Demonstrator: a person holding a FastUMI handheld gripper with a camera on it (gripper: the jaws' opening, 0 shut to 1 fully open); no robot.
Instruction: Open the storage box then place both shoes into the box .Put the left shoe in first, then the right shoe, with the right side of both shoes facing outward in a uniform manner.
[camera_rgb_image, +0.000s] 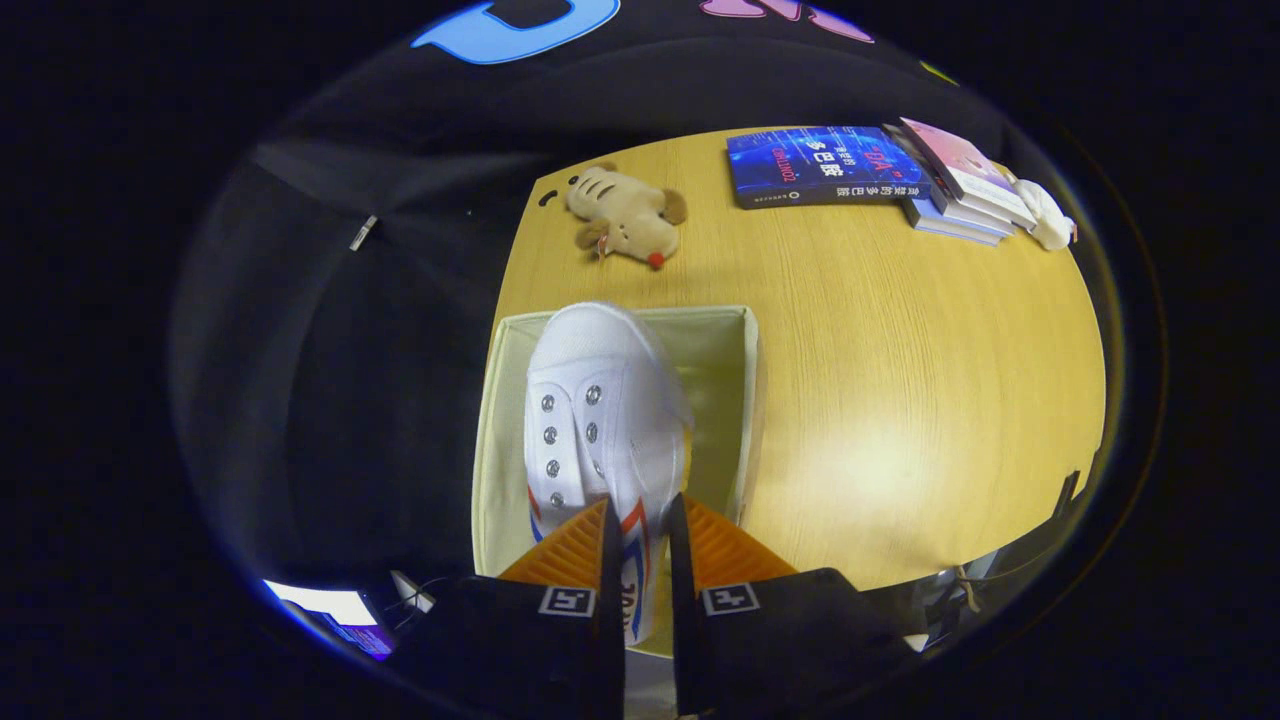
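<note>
A white canvas shoe (600, 400) with metal eyelets and red and blue side stripes hangs toe-forward over the open cream storage box (748, 400). My gripper (640, 515) is shut on the shoe's heel end, its orange fingers (570, 545) pressing it from both sides. The box stands at the near left corner of the wooden table (900, 380), and its lid is off. Much of the box's inside is hidden by the shoe, so I cannot tell whether another shoe lies in it.
A plush animal toy (625, 215) lies just beyond the box. A blue book (825, 165) and a stack of books (965, 185) sit at the table's far side, with a small white toy (1045, 215) beside them. A lit screen (330, 610) shows low beside the table.
</note>
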